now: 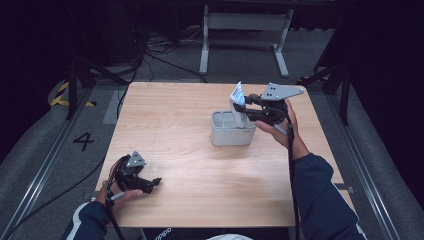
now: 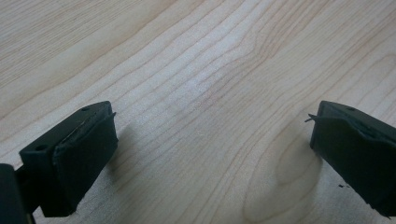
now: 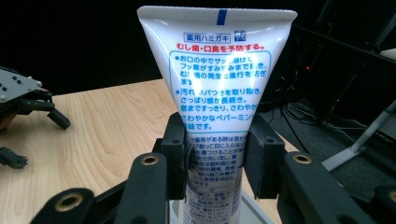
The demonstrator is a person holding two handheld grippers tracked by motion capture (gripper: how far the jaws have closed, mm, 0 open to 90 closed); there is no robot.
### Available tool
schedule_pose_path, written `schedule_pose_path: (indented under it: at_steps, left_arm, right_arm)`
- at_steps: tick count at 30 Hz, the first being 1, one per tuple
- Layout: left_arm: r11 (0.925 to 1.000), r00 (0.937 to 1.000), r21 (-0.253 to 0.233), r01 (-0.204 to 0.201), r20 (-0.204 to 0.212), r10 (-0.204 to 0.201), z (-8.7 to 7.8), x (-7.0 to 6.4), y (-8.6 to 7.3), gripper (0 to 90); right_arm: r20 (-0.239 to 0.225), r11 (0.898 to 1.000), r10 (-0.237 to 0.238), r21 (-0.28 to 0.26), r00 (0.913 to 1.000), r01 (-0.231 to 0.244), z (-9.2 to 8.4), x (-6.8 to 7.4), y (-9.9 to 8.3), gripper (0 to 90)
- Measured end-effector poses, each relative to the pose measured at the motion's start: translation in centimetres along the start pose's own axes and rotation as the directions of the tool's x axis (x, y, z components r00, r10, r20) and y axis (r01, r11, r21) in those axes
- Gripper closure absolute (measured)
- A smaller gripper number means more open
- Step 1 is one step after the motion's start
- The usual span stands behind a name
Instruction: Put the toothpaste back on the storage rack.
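A white toothpaste tube (image 3: pixel 217 84) with blue and red print stands upright, crimped end up, between the jaws of my right gripper (image 3: pixel 217 161), which is shut on its lower body. From above, the tube (image 1: pixel 237 96) hangs over the grey open box (image 1: pixel 226 136) in the middle of the table, with my right gripper (image 1: pixel 246 107) reaching in from the right. My left gripper (image 1: pixel 155 183) rests low at the table's front left, open with bare wood between its pads (image 2: pixel 84 149).
The wooden table (image 1: pixel 190 185) ends close behind the box at the far edge. Beyond it are a white stand's legs (image 1: pixel 205 55), loose cables on the grey floor and dark tripod legs. My left gripper (image 3: pixel 28 100) lies at the left of the right gripper view.
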State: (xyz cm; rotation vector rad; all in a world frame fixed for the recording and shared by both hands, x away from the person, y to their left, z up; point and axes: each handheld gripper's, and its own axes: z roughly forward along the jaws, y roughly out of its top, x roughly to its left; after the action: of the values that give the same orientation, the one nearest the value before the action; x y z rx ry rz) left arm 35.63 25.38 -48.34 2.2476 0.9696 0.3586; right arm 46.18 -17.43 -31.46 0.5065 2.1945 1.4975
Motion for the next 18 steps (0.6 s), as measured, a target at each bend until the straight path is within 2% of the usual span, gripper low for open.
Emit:
schedule_pose_path:
  at_steps: [18]
  left_arm:
    - [1.0, 1.0, 0.008, -0.002, 0.002, 0.002, -0.1, 0.0, 0.0, 0.9]
  right_arm:
    - [0.01, 0.999, 0.041, 0.022, 0.9991, -0.041, 2.0, -1.2, -1.3, 65.0]
